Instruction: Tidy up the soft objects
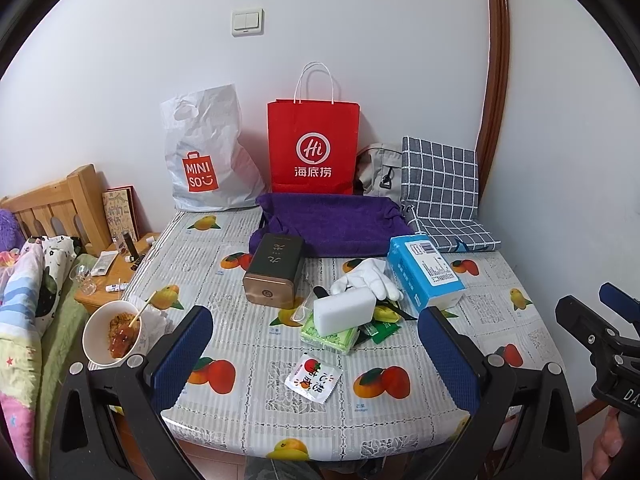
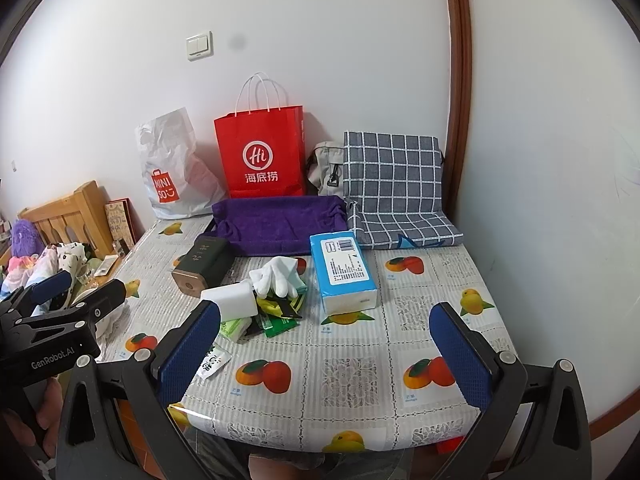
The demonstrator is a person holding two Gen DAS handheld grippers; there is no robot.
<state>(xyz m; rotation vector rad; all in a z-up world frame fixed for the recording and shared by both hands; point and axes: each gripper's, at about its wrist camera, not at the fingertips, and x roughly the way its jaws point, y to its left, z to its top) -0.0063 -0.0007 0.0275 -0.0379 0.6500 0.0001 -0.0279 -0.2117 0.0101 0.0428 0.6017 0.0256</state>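
Table (image 1: 400, 424), fruit-print cloth. Centre pile: white sponge (image 1: 345, 311) on a green pack (image 1: 328, 334), white glove (image 1: 366, 278) just behind it, green sachets (image 1: 382, 326) underneath. Blue tissue pack (image 1: 426, 272) just right of the pile; dark tin (image 1: 274, 272) to its left. Small sachet (image 1: 314, 376) lies alone nearer the front edge. Purple cloth bin (image 1: 332, 222) behind, before a red bag (image 1: 314, 146); checked cushion (image 1: 440, 188) at right, white bag (image 1: 204, 152) at left. Bowl (image 1: 112, 330) at the left edge. Left gripper (image 1: 316, 348) and right gripper (image 2: 324, 344): both over the front edge, jaws wide apart, nothing between them.
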